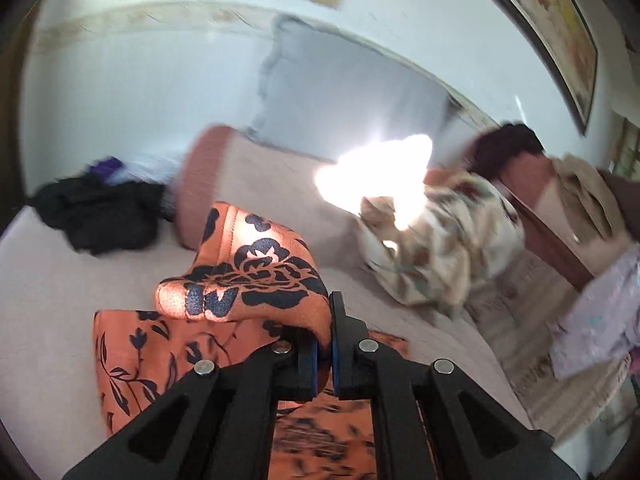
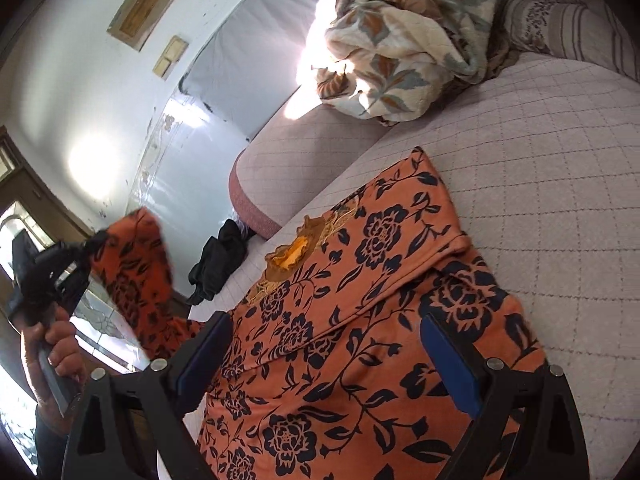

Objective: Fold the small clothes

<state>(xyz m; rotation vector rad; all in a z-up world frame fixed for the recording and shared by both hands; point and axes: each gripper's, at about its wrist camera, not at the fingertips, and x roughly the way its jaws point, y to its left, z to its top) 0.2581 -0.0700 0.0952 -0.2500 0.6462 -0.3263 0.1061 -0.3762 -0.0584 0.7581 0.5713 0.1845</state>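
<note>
Left claw (image 1: 325, 344) is clamped on a fold of the orange garment (image 1: 256, 276), its two blue pads pressed together on the cloth; in the right wrist view the same claw (image 2: 90, 250) shows at the far left, held in a hand (image 2: 56, 344), with a flap of the garment hanging from it in the air. That raised grip looks meant to carry one side of the cloth up and over the rest, which would make a fold.

Right claw (image 2: 324, 356) stands wide open just above the flat part of the garment (image 2: 360, 320), one pad to each side and nothing pinched between them. Judging by its place, it is there either to hold the body of the cloth down or to take an edge next; I cannot tell whether it touches the fabric.

Orange with dark navy roses and trailing vines, the garment has a neckline trimmed in yellowish-brown. It lies spread on the quilted pale pink bed (image 2: 560, 160), with one layer already lapped over another along a diagonal hem. The cloth looks thin and limp, so it should drape and slip easily.

Further off lie a crumpled leaf-print blanket (image 2: 408, 40) and a dark heap (image 2: 218, 264) at the bed's edge.
</note>
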